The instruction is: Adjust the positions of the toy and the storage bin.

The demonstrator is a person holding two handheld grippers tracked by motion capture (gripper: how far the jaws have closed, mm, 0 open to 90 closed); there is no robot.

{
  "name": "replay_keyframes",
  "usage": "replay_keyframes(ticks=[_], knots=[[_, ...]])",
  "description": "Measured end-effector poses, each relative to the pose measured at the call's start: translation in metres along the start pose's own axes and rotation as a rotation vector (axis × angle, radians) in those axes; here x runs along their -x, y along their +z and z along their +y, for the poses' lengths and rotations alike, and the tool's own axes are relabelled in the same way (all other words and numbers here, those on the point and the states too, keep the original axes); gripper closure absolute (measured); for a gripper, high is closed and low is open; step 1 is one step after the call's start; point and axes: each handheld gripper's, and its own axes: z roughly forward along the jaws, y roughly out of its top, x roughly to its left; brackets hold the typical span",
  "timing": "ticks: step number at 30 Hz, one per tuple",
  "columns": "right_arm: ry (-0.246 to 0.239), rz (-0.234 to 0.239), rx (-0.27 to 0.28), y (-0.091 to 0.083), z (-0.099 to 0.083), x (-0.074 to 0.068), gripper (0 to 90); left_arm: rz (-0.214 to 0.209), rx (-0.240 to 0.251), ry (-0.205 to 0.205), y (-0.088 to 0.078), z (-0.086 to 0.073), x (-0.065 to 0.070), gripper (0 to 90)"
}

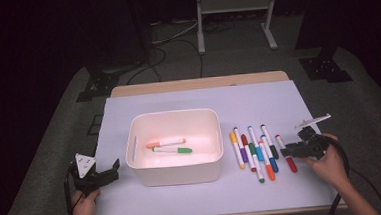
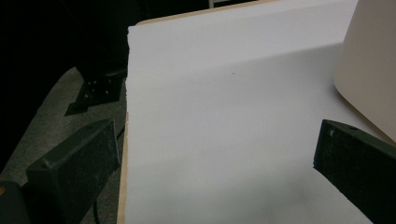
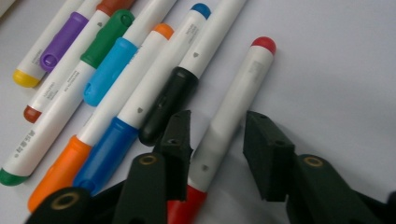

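A white bin stands mid-table and holds an orange-capped marker and a green-capped marker. Several more markers lie side by side to its right. The rightmost of these is a red-capped marker. My right gripper is low over it and open. In the right gripper view the jaws of the right gripper straddle the red-capped marker, with a gap on the right side. A black-capped marker lies just beside the left jaw. My left gripper rests open left of the bin, nothing between its jaws.
A pale sheet covers the wooden table. In the left gripper view, the left gripper faces bare sheet, with the bin's wall at the right and the table's left edge close by. Stand legs and cables lie on the floor beyond.
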Motion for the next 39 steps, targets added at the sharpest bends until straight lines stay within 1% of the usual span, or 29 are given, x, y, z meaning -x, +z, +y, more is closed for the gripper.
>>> replay_keyframes(ticks=[1, 6, 9, 13, 16, 17, 19, 22, 24, 28, 29, 31, 33, 36, 39], knots=[[0.009, -0.006, 0.004, -0.001, -0.001, 0.0, 63.9, 0.001, 0.0, 0.002, 0.0, 0.0, 0.0, 0.0], [0.001, -0.043, 0.003, -0.001, -0.002, -0.001, 67.4, 0.0, 0.001, 0.002, 0.0, 0.0, 0.0, 0.0], [-0.015, -0.084, 0.002, -0.001, -0.002, -0.003, 75.0, -0.001, 0.002, 0.001, 0.0, 0.0, 0.0, 0.0], [0.003, -0.078, 0.002, -0.001, -0.002, -0.002, 75.5, -0.002, 0.002, 0.0, 0.0, 0.0, 0.0, 0.0], [0.015, -0.082, 0.001, -0.001, -0.001, -0.001, 75.8, -0.002, 0.003, 0.0, 0.0, 0.0, 0.0, 0.0], [0.028, -0.083, 0.001, -0.002, -0.001, -0.001, 75.9, -0.003, 0.002, 0.0, 0.0, 0.0, 0.0, 0.0], [0.03, -0.085, 0.007, -0.004, -0.001, 0.0, 75.9, -0.002, 0.002, -0.001, 0.0, 0.0, 0.0, 0.0], [0.049, -0.053, 0.021, -0.009, -0.001, 0.0, 75.9, -0.001, 0.0, 0.001, 0.0, 0.0, 0.0, 0.0], [0.052, -0.016, 0.035, -0.015, 0.002, -0.002, 75.9, 0.0, 0.002, 0.001, 0.0, 0.0, 0.0, 0.0], [0.035, 0.047, 0.067, -0.028, 0.011, -0.012, 75.9, 0.001, 0.0, 0.002, 0.0, 0.0, 0.0, 0.0], [0.023, 0.063, 0.075, -0.031, 0.014, -0.016, 75.9, 0.001, 0.002, 0.001, 0.0, 0.0, 0.0, 0.0], [0.014, 0.096, 0.088, -0.037, 0.02, -0.023, 75.9, 0.001, 0.001, 0.002, 0.0, 0.0, 0.0, 0.0], [-0.012, 0.117, 0.097, -0.043, 0.027, -0.032, 75.9, 0.0, 0.001, 0.001, 0.0, 0.0, 0.0, 0.0], [-0.049, 0.161, 0.113, -0.053, 0.041, -0.048, 75.8, 0.0, 0.001, 0.0, 0.0, 0.0, 0.0, 0.0], [-0.086, 0.196, 0.123, -0.059, 0.053, -0.062, 75.8, 0.0, 0.0, 0.0, 0.0, 0.0, 0.0, 0.0]])
